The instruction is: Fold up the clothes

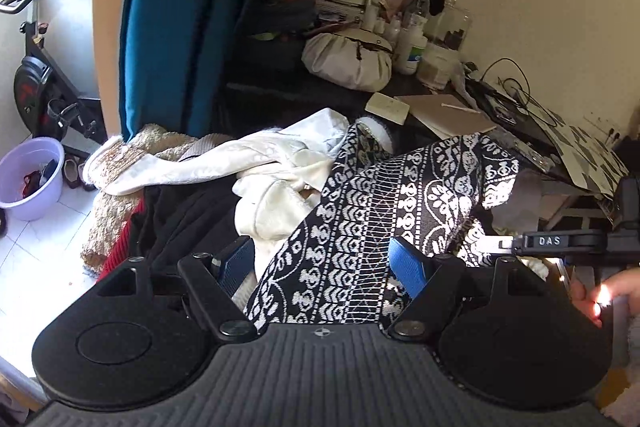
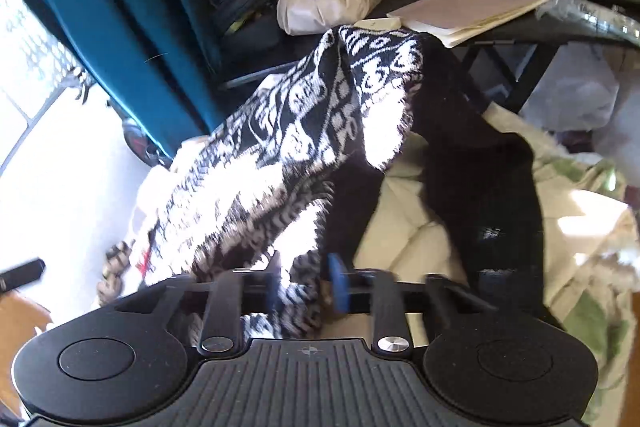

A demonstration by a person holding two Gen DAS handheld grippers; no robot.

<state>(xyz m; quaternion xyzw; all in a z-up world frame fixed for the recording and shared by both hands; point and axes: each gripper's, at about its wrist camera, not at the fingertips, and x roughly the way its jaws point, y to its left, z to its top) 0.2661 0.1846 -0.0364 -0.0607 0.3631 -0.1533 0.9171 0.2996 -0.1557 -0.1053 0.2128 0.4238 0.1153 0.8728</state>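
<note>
A black-and-white patterned knit garment (image 1: 372, 211) lies draped over a pile of clothes. It runs between the fingers of my left gripper (image 1: 322, 263). The blue pads stand wide apart, with a gap on the left side, so this gripper is open around the fabric. In the right wrist view the same patterned garment (image 2: 312, 115) hangs raised in a hump. My right gripper (image 2: 306, 285) is shut on its lower edge, the two pads close together with the knit pinched between them. A black garment (image 2: 480, 167) hangs beside it.
A cream garment (image 1: 280, 163), a black one (image 1: 188, 219) and a fuzzy beige one (image 1: 160, 143) are heaped together. Behind stands a dark desk (image 1: 360, 99) crowded with bottles, a bag and a notebook (image 1: 448, 113). A teal curtain (image 1: 172, 27) and a lilac basin (image 1: 28, 179) are at the left.
</note>
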